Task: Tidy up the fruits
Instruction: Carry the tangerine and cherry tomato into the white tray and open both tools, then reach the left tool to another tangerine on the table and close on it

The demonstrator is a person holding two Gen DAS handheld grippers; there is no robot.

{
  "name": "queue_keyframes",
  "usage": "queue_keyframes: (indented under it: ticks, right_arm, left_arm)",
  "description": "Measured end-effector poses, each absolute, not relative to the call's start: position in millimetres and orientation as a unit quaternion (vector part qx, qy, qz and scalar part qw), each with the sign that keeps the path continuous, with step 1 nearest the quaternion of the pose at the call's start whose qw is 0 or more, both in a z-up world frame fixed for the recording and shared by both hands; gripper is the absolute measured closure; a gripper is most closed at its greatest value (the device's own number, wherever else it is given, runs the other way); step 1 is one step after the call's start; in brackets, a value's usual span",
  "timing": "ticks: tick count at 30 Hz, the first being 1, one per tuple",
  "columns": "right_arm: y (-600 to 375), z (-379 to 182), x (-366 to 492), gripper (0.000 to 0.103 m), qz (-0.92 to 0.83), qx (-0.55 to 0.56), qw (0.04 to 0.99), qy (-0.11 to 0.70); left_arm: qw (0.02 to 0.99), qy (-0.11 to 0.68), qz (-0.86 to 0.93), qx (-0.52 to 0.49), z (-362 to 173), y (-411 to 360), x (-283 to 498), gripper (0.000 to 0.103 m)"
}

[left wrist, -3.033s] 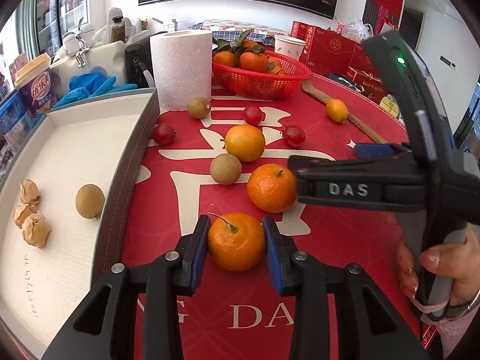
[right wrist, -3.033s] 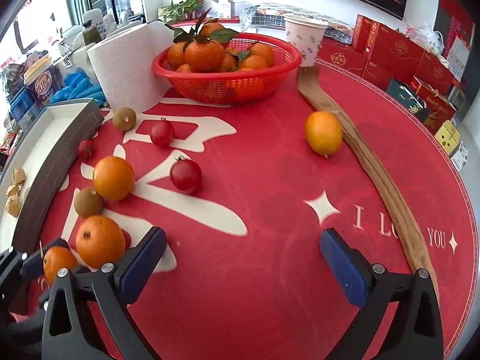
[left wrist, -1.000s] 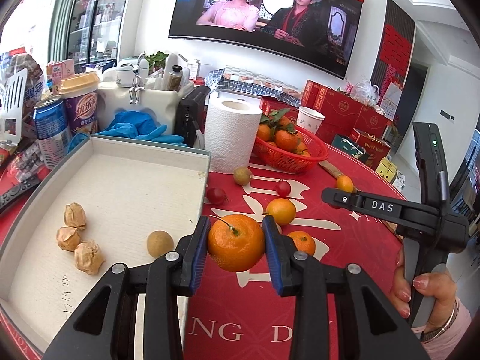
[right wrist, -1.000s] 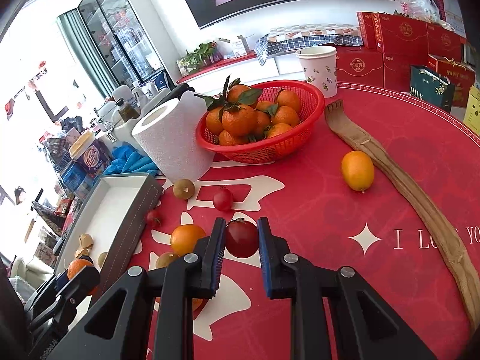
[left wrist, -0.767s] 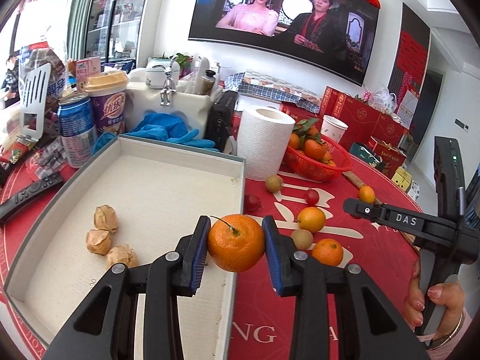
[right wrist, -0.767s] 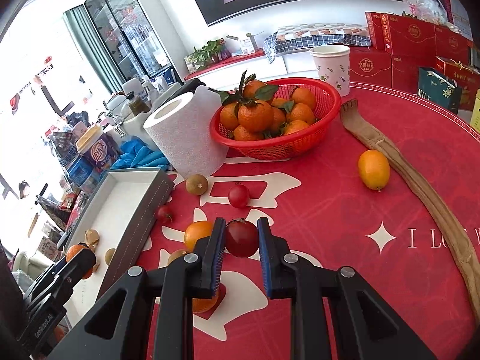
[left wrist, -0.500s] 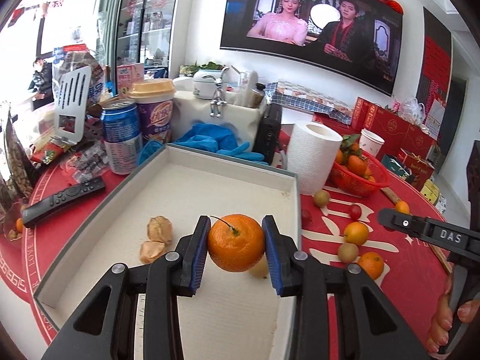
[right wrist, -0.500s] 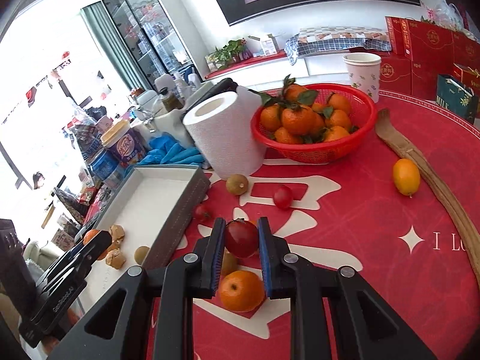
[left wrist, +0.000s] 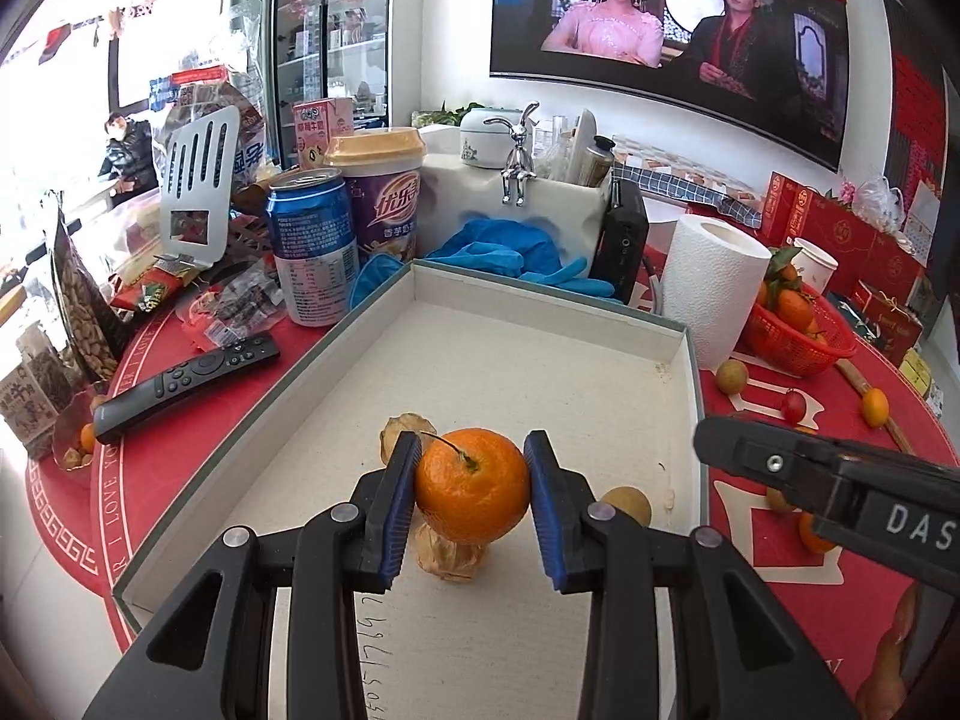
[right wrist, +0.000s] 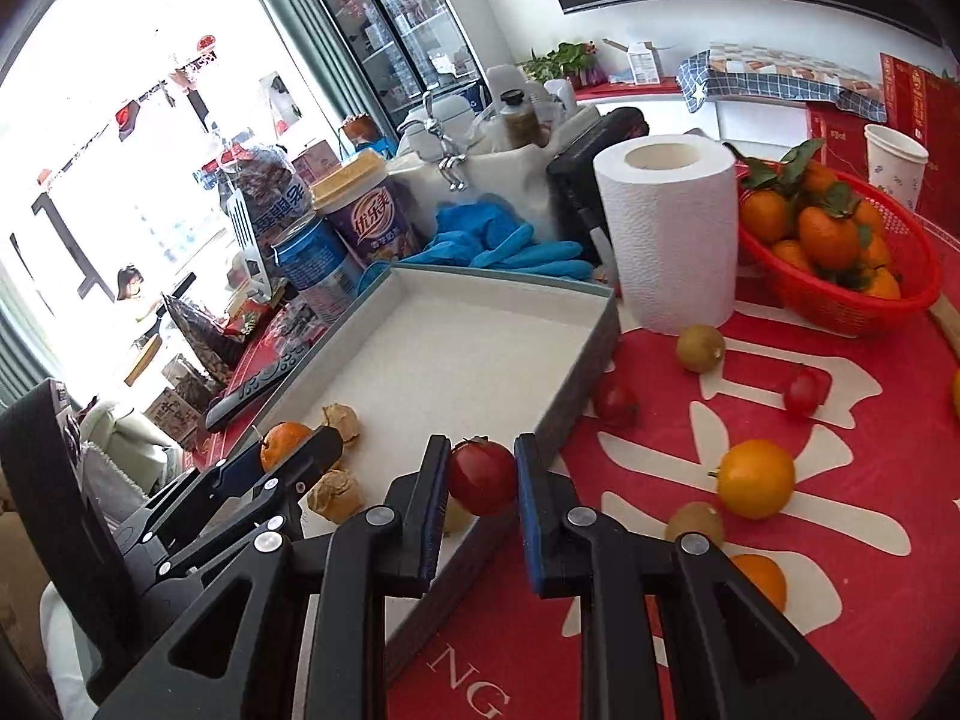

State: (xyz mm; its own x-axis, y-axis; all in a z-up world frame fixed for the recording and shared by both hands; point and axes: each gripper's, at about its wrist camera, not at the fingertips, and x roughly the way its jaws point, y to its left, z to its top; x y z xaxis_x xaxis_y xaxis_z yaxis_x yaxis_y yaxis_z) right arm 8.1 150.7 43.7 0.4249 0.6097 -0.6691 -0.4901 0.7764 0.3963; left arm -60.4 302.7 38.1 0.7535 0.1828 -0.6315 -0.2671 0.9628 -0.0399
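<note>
Above the tray, orange between left tool pads

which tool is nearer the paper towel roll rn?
Right, by a little. The right tool sits at the tray's roll-side wall, the paper towel roll beyond it; the left tool is farther, over the tray.

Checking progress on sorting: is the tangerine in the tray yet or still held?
Held: the tangerine sits clamped in the left tool, above the tray, not released.
</note>
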Motion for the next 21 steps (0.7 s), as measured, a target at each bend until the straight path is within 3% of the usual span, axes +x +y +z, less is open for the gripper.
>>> queue_keyframes:
  ticks: [9, 10, 11, 12, 13, 14, 15, 19, 20, 21]
  right_arm:
    - [176.7, 36.0, 17.6, 0.081, 0.328, 0.060, 0.834, 0.439]
    - [178.9, 36.3, 17.7, 0.081, 0.332, 0.057, 0.833, 0.439]
    - [180.8, 36.3, 18.8, 0.078, 0.334, 0.058, 0.832, 0.440]
    - [181.7, 36.6, 19.8, 0.073, 0.335, 0.058, 0.830, 0.441]
    - [182.3, 36.8, 21.0, 0.063, 0.339, 0.061, 0.828, 0.443]
    - [180.9, 38.6, 21.7, 0.035, 0.335, 0.067, 0.831, 0.438]
    - [178.8, 41.0, 20.9, 0.024, 0.339, 0.076, 0.834, 0.429]
    - [171.3, 58.6, 13.8, 0.010, 0.349, 0.084, 0.842, 0.403]
    - [166.5, 63.7, 10.1, 0.000, 0.342, 0.082, 0.850, 0.393]
    - [161.4, 68.3, 7.7, 0.000, 0.332, 0.079, 0.857, 0.385]
  left_arm:
    - [0.932, 0.330, 0.122, -0.086, 38.5, 310.1, -62.8, 0.063]
    - [0.932, 0.329, 0.126, -0.086, 38.6, 311.0, -63.3, 0.061]
    - [0.931, 0.329, 0.128, -0.089, 38.3, 312.5, -63.8, 0.051]
    - [0.931, 0.329, 0.125, -0.098, 38.9, 314.6, -64.6, 0.034]
    - [0.934, 0.320, 0.120, -0.108, 41.1, 316.7, -67.1, 0.028]
    - [0.937, 0.308, 0.119, -0.117, 43.9, 319.0, -70.6, 0.020]
    - [0.939, 0.298, 0.124, -0.119, 46.6, 320.0, -73.5, 0.020]
    - [0.941, 0.296, 0.114, -0.121, 48.6, 319.0, -74.7, 0.019]
    - [0.941, 0.296, 0.103, -0.128, 49.4, 318.2, -75.0, 0.019]
    - [0.942, 0.295, 0.094, -0.131, 50.3, 316.3, -75.5, 0.019]
